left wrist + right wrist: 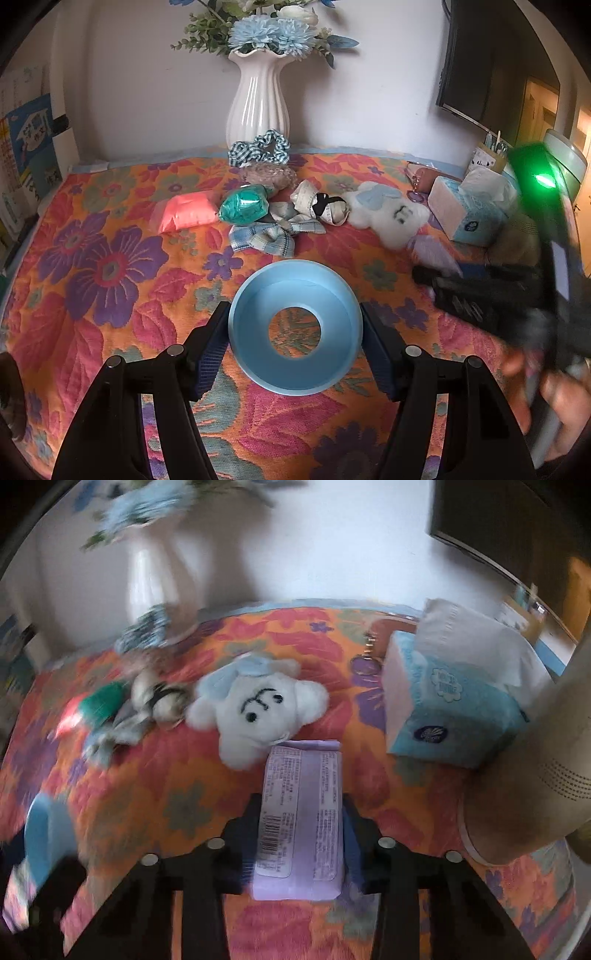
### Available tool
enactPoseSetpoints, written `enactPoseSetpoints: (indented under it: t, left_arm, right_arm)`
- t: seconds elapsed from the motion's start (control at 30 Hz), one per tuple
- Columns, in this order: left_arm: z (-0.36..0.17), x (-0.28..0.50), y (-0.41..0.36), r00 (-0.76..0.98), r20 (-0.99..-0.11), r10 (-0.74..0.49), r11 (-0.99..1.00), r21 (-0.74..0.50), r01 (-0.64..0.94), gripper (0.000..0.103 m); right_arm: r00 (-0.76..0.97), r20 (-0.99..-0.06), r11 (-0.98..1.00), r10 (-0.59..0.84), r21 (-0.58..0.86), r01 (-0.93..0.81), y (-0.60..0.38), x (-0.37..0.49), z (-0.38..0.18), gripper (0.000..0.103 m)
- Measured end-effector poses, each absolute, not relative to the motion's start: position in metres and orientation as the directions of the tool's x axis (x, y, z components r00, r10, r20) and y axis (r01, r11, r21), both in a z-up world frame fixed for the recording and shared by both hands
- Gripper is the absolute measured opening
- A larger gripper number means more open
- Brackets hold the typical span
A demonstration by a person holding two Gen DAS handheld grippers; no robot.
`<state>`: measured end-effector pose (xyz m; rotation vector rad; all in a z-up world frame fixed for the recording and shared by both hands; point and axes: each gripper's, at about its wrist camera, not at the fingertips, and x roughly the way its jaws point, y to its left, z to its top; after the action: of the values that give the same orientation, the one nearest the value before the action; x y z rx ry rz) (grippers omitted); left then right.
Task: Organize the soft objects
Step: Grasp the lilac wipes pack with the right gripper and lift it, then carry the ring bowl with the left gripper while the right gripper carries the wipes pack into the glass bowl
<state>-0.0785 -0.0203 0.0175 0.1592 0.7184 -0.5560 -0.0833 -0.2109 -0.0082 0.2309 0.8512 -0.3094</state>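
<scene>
Left gripper [295, 350]: we clamp the blue bowl [295, 326] above the floral cloth [110, 266], angled down.
Right gripper [299, 853]: we grip the purple packet [301, 819], beside the white plush [255, 709].
Label: barcode visible, print unreadable.

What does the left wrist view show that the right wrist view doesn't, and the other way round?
Only the left wrist view: the left gripper clamped on the blue bowl's sides, the pink packet lying flat, and the right gripper seen from outside, blurred.

Only the right wrist view: the right gripper shut on a lilac wipes-style pack, label and barcode facing up, plus a beige cylinder at right.

Both: white plush toy, tissue pack, white vase, floral cloth.
</scene>
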Motion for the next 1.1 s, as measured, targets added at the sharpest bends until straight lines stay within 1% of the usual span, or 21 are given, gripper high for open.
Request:
enactPoseSetpoints:
  t: [0.07,0.17,0.2,0.27,0.37,0.4,0.43,0.47,0.53,0.57,0.67,0.7,0.73,0.83,0.97,1.1]
  left_arm:
    - [0.018,-0.079,-0.020,0.615,-0.661,-0.429,0.843,-0.049,0.536,0.065]
    - [0.018,-0.079,-0.020,0.614,-0.663,-0.429,0.843,-0.049,0.536,0.065]
    - [0.018,-0.078,-0.020,0.613,-0.664,-0.429,0.843,-0.049,0.536,0.065]
    - [0.018,-0.078,-0.020,0.613,-0.664,-0.429,0.843,-0.049,0.536,0.065]
    - [0.017,-0.078,-0.020,0.611,-0.666,-0.429,0.842,-0.049,0.537,0.065]
    - [0.017,-0.078,-0.020,0.610,-0.666,-0.429,0.842,-0.050,0.537,0.065]
    - [0.017,-0.077,-0.020,0.610,-0.666,-0.429,0.841,-0.050,0.538,0.065]
    - [0.017,-0.077,-0.020,0.611,-0.665,-0.430,0.841,-0.049,0.538,0.065]
    - [0.017,-0.077,-0.020,0.611,-0.664,-0.432,0.840,-0.050,0.540,0.065]
    - [0.017,-0.077,-0.019,0.610,-0.664,-0.433,0.840,-0.051,0.541,0.065]
    - [0.017,-0.077,-0.019,0.609,-0.662,-0.437,0.838,-0.054,0.543,0.065]
    - [0.017,-0.078,-0.019,0.609,-0.661,-0.438,0.838,-0.054,0.543,0.065]
    - [0.017,-0.078,-0.020,0.610,-0.660,-0.438,0.838,-0.054,0.543,0.065]
    - [0.017,-0.079,-0.020,0.611,-0.660,-0.438,0.838,-0.054,0.542,0.065]
    - [0.018,-0.079,-0.020,0.612,-0.661,-0.433,0.840,-0.050,0.540,0.065]
    - [0.020,-0.084,-0.019,0.629,-0.654,-0.419,0.849,-0.036,0.528,0.065]
  right_arm:
    - [0.644,-0.763,0.968,-0.058,0.115,0.222,-0.200,-0.095,-0.008,0.039]
    - [0.652,-0.759,0.995,-0.005,0.061,0.079,-0.180,-0.111,-0.009,0.039]
    - [0.653,-0.758,0.997,0.006,0.056,0.056,-0.177,-0.114,-0.010,0.039]
    - [0.656,-0.755,0.998,0.006,0.048,0.046,-0.177,-0.120,-0.011,0.039]
    - [0.652,-0.758,0.993,0.014,0.089,0.083,-0.187,-0.123,-0.012,0.040]
    - [0.651,-0.759,0.991,0.017,0.099,0.090,-0.189,-0.123,-0.012,0.042]
    - [0.651,-0.759,0.990,0.016,0.103,0.096,-0.189,-0.127,-0.011,0.050]
    - [0.651,-0.759,0.990,0.009,0.099,0.102,-0.185,-0.128,-0.011,0.055]
    - [0.655,-0.755,0.991,-0.024,0.070,0.117,-0.179,-0.124,-0.012,0.055]
    - [0.657,-0.753,0.990,-0.049,0.050,0.130,-0.175,-0.121,-0.013,0.055]
    - [0.658,-0.750,0.987,-0.062,0.051,0.152,-0.175,-0.118,-0.013,0.054]
    - [0.662,-0.747,0.988,-0.061,0.050,0.148,-0.175,-0.118,-0.013,0.045]
    - [0.666,-0.743,0.989,-0.064,0.043,0.142,-0.175,-0.119,-0.012,0.038]
    - [0.668,-0.741,0.991,-0.069,0.028,0.133,-0.170,-0.122,-0.011,0.038]
    - [0.677,-0.736,0.989,0.009,0.107,0.104,-0.171,-0.141,-0.006,0.038]
    - [0.703,-0.711,0.983,0.021,0.143,0.116,-0.177,-0.167,0.008,0.038]
